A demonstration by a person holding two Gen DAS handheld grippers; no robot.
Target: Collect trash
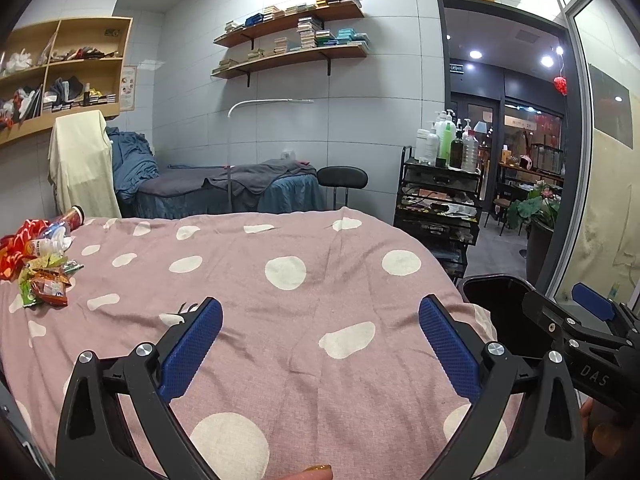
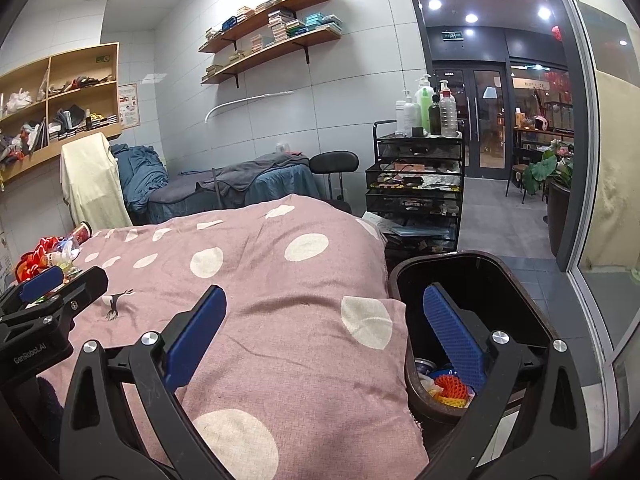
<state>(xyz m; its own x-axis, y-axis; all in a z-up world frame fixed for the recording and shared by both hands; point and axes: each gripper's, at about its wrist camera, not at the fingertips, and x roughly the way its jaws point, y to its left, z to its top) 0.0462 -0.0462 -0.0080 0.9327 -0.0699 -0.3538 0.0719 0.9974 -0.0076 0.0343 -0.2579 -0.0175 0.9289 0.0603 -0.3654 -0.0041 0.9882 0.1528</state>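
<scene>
In the left wrist view, the left tongs (image 1: 320, 320) hang spread wide over the bed (image 1: 280, 304), which is covered in a pink blanket with white spots; nothing sits between the blue pads (image 1: 192, 350). The trash pile (image 1: 40, 264) lies on the bed's far left edge: red and orange wrappers, green snack packets, a clear plastic bottle and a red cylindrical can (image 1: 73, 216) lying at the back of the heap. The black trash bin (image 1: 496, 304) stands off the bed's right edge, well apart from the pile. The right tongs (image 1: 580, 312) show at the right side, over the bin, and appear spread. Beyond the bed stands a black cart (image 1: 440, 200) carrying pump bottles.

In the right wrist view, the right tongs (image 2: 324, 324) are spread and empty, straddling the bed's (image 2: 260, 280) right edge: one pad over the blanket, the other pad (image 2: 454, 336) over the trash bin's (image 2: 516, 292) opening. Inside the bin lie an orange foam net (image 2: 452, 386) and other scraps. The trash pile (image 2: 52, 256) stays far across the bed at its left edge, partly hidden by the left tongs (image 2: 44, 288), whose spread cannot be told here. The cart (image 2: 416, 184) stands behind the bin.
</scene>
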